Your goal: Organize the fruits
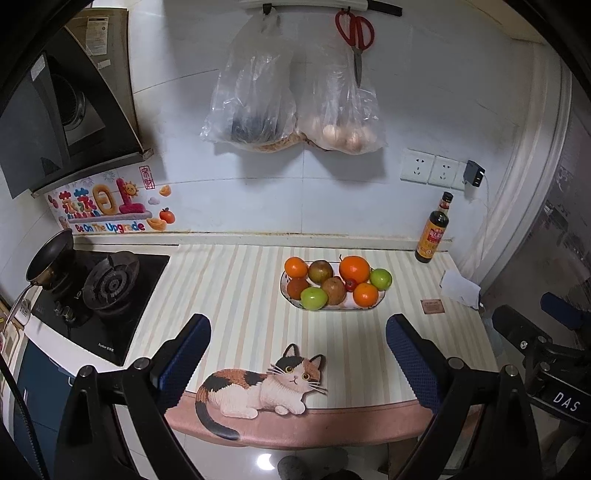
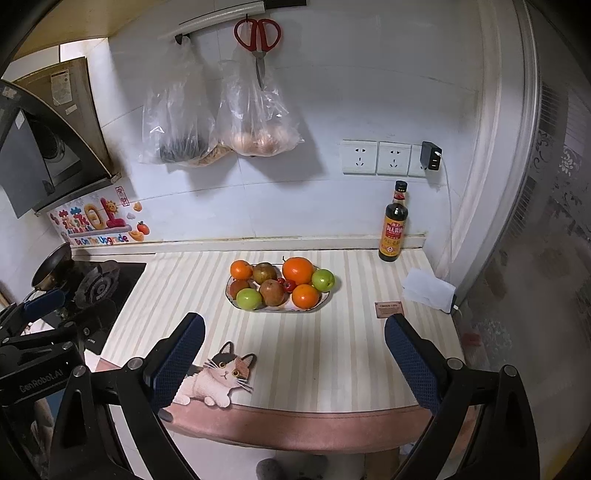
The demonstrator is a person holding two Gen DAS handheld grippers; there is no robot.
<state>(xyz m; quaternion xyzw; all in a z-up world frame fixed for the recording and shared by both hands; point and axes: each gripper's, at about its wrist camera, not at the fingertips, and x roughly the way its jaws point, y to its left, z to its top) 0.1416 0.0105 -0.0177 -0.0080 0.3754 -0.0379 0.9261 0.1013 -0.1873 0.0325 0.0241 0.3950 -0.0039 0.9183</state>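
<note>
A white oval plate (image 1: pixel 378 296) (image 2: pixel 324 298) stands on the striped counter mat, piled with fruit: three oranges, the largest (image 1: pixel 354 269) (image 2: pixel 298 270) at the back, two green apples (image 1: pixel 314 298) (image 2: pixel 248 298), brownish pears (image 1: pixel 333 290) (image 2: pixel 272 292) and small red fruits (image 1: pixel 350 284) (image 2: pixel 289 284). My left gripper (image 1: pixel 298 328) hangs open over the mat's near edge, well short of the plate, nothing between its fingers. Equally empty and open, my right gripper (image 2: pixel 294 328) hovers at the same distance. Each gripper shows at the edge of the other's view.
A dark sauce bottle (image 1: pixel 434 230) (image 2: pixel 395 225) stands at the back right by wall sockets. A gas hob (image 1: pixel 107 288) with a small pan (image 1: pixel 50 258) lies left. Bags (image 1: pixel 255 99) and red scissors (image 1: pixel 355 33) hang on the wall. A card (image 2: pixel 388 308) and white paper (image 2: pixel 428 288) lie at right.
</note>
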